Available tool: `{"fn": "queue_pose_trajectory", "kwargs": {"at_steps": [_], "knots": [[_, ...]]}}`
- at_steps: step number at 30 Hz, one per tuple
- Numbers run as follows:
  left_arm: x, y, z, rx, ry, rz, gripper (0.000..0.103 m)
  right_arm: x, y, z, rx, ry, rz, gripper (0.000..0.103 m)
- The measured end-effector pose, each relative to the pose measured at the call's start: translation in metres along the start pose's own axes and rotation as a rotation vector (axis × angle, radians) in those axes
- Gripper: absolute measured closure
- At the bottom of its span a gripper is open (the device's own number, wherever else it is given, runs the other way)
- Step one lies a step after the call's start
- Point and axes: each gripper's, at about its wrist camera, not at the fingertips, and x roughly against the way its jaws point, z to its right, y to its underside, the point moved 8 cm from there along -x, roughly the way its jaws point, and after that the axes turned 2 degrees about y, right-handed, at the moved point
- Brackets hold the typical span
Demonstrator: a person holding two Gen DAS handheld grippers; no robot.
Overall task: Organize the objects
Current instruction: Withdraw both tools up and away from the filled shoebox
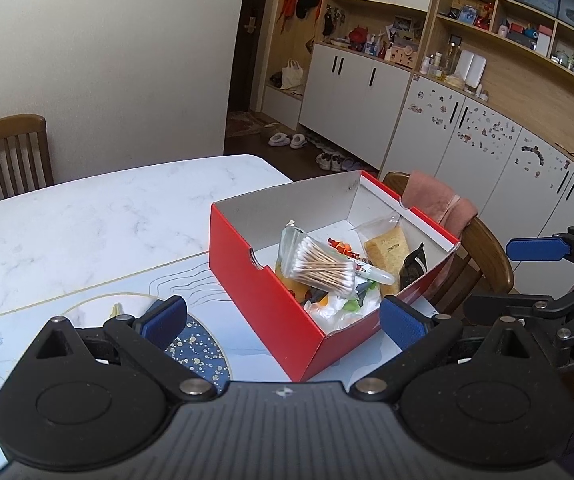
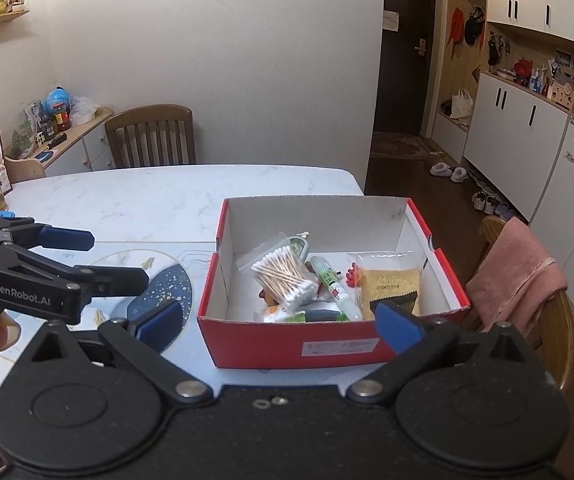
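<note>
Box: red cardboard box (image 2: 287, 344) is sitting open-topped on the bench (image 2: 135, 196), near the corner beside a chair draped with a pink towel (image 2: 515, 272); its white inner walls are showing and a label is facing the right wrist camera.
Contents: small items are lying loosely piled on the box floor, not sorted into rows.
Cotton swabs: clear bag of cotton swabs (image 1: 321, 266) is resting on top of the pile, tilted; wooden sticks and white tips are showing through the plastic.
Tube: white and green tube (image 2: 335, 286) is lying aslant just beside the swabs.
Sponge: yellow sponge (image 2: 391, 288) in a clear wrapper is leaning toward the far side wall, with a dark packet at its lower end.
Other items: orange, white and green wrapped pieces are lying underneath, too covered to identify.
Left gripper: left gripper (image 1: 283, 318) is hovering near the box's near corner, fingers spread wide, holding nothing.
Right gripper: right gripper (image 2: 279, 322) is hovering before the box's labelled wall, likewise spread wide and empty.
Placement reasoning: both grippers are facing the box, which suggests it is serving as the collecting point.
Mat: placemat with a dark blue starry patch (image 2: 175, 292) is lying bare beside the box.
Stage: this scene is fitting either items gathered in the box or items awaiting removal and sorting.
</note>
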Motion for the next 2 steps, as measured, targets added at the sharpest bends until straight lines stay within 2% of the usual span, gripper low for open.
{"fn": "queue_pose_trajectory", "kwargs": {"at_steps": [2], "knots": [[0.0019,-0.0004,-0.0026,0.009,0.013,0.003,0.000,-0.0006,0.0004,-0.0009,0.002,0.002,-0.004,0.000]]}}
